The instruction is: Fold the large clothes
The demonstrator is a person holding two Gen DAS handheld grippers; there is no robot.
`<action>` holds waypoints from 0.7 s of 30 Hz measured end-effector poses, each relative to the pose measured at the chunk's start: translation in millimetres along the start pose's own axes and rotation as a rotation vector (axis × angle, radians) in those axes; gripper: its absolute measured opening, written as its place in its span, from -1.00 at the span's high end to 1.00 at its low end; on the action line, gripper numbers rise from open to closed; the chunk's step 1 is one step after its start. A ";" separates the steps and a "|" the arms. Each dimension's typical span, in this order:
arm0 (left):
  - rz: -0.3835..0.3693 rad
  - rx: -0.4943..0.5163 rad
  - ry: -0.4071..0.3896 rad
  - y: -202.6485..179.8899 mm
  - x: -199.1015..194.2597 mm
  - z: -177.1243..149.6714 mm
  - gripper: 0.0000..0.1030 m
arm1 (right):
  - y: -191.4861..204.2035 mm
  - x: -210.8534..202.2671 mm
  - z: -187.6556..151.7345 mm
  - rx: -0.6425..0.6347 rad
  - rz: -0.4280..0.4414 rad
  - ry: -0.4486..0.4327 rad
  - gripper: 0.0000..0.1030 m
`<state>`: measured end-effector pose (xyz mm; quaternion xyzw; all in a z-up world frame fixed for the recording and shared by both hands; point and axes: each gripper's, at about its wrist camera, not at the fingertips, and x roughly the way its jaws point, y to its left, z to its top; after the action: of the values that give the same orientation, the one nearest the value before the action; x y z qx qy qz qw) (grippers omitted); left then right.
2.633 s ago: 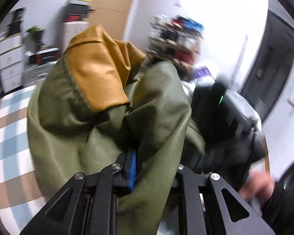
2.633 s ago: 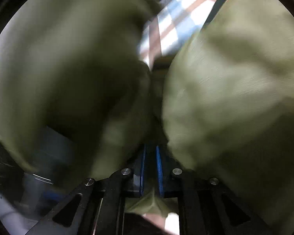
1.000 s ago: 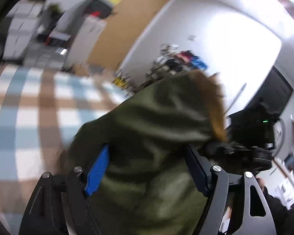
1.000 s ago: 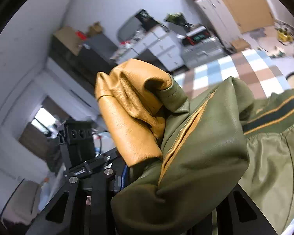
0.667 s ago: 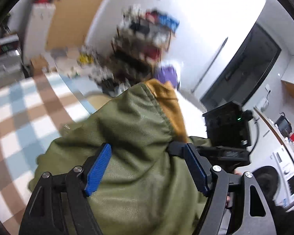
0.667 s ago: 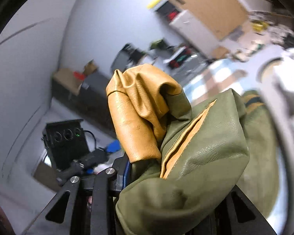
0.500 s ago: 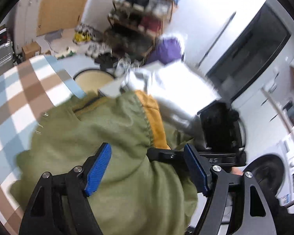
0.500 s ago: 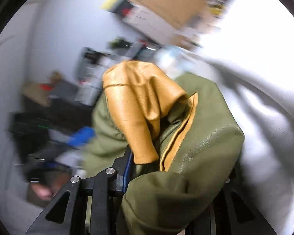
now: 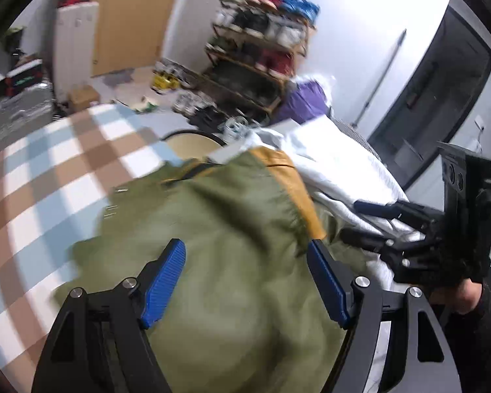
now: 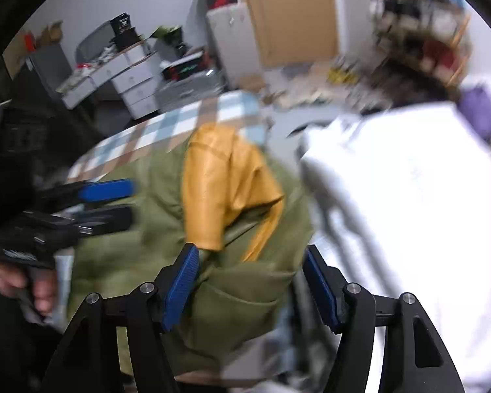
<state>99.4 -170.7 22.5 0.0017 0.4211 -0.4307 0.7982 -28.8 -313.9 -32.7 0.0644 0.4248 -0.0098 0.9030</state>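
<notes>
An olive green jacket [image 9: 232, 262] with mustard yellow leather sleeves [image 10: 219, 193] lies bunched on the checked tablecloth [image 9: 49, 177]. My left gripper [image 9: 245, 271] is open with its blue pads spread above the jacket. My right gripper [image 10: 250, 278] is open too, jaws wide over the jacket's near edge [image 10: 232, 288]. Each gripper shows in the other's view: the right one [image 9: 370, 226] at the right, the left one [image 10: 114, 203] at the left.
A pile of white fabric [image 10: 409, 203] lies right of the jacket, also in the left wrist view [image 9: 337, 170]. A shoe rack [image 9: 258, 52], a wooden door [image 10: 294, 9], white drawers [image 10: 127, 75] and a round stool [image 9: 193, 140] stand behind the table.
Both grippers, shut on the jacket 2.6 s ago, have opened. The jacket has dropped from being held up and now lies on the table. The views have swung.
</notes>
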 end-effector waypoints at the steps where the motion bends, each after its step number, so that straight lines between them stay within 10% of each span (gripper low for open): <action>1: 0.020 -0.013 -0.021 6.3 -11.8 -4.5 -0.40 | 7.4 -3.6 -0.1 -0.038 -0.024 -0.020 -0.33; 6: 0.163 -0.166 -0.092 62.1 -47.2 -48.6 -0.42 | 38.8 -11.2 6.9 -0.186 -0.094 -0.127 -0.46; 9: 0.149 -0.361 -0.015 104.4 -27.2 -81.4 -0.42 | 45.7 24.3 8.6 -0.211 -0.092 -0.011 -0.58; 11: 0.026 -0.501 -0.001 124.7 -11.4 -99.9 -0.47 | 37.1 65.3 1.8 -0.185 -0.123 0.113 -0.58; 14: -0.058 -0.610 -0.032 138.8 -3.6 -110.0 -0.66 | 6.3 119.9 -12.9 0.006 0.051 0.296 -0.63; 21: -0.429 -0.748 0.006 158.4 19.5 -107.3 -0.69 | 5.7 140.2 -14.8 0.084 0.175 0.337 -0.65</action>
<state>141.9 -45.2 -116.9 -0.3742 0.5413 -0.4048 0.6350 49.9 -301.2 -149.2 0.1396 0.5618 0.0620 0.8130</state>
